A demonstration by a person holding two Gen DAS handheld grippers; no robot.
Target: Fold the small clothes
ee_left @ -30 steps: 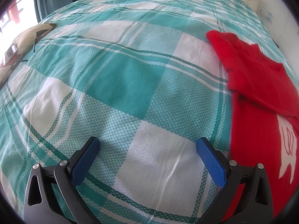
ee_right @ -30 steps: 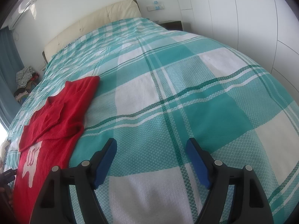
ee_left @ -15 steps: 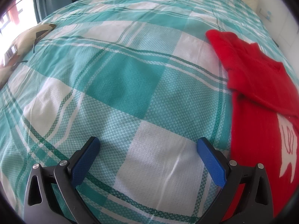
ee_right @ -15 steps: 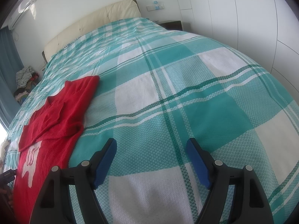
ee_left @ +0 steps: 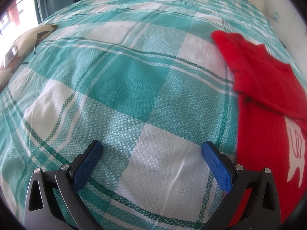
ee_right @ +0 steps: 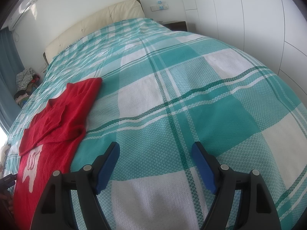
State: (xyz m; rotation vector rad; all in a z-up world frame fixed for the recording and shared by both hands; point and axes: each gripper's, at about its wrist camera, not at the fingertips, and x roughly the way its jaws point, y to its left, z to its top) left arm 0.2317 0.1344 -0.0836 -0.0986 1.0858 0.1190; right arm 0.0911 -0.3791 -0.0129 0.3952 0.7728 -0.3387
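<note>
Claws (ee_left: pixel 151 147) (ee_right: pixel 155 149) unmoved, still spread above bedspread (ee_left: pixel 122 88); sweater (ee_left: pixel 264 99) unchanged.

no visible change
l gripper (ee_left: pixel 151 149) & r gripper (ee_right: pixel 155 151): same spots, same gap vs 1 s ago; sweater (ee_right: pixel 57 118) same lie.

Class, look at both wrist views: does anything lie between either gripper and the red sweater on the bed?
Nothing visible does. Only bare checked bedspread lies between the open left gripper and the red sweater, and likewise between the open right gripper and the sweater's edge.
</note>
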